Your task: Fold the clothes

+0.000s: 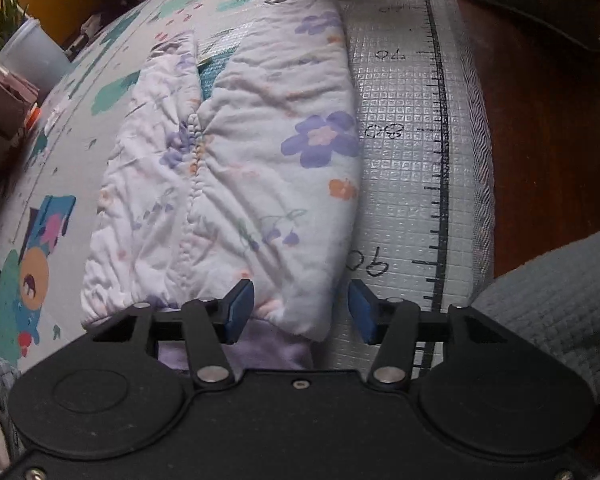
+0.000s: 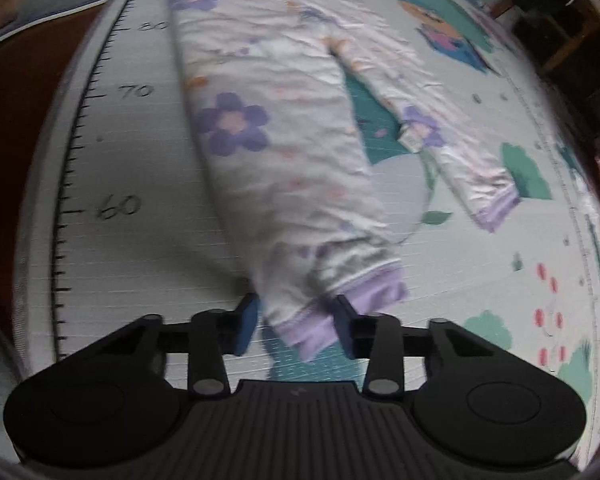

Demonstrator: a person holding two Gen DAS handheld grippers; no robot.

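Observation:
White floral pants with purple flowers lie on the play mat. In the left wrist view my left gripper is open at the waistband end, its blue pads either side of the folded right edge. In the right wrist view the pants stretch away, one leg folded over the middle, the other leg lying out to the right. My right gripper is open around the near leg's purple cuff, with the cloth between the pads.
The mat has a printed ruler strip along its edge, with brown floor beyond. A grey knitted cushion lies at the right. A pot with a plant and boxes stand at the far left.

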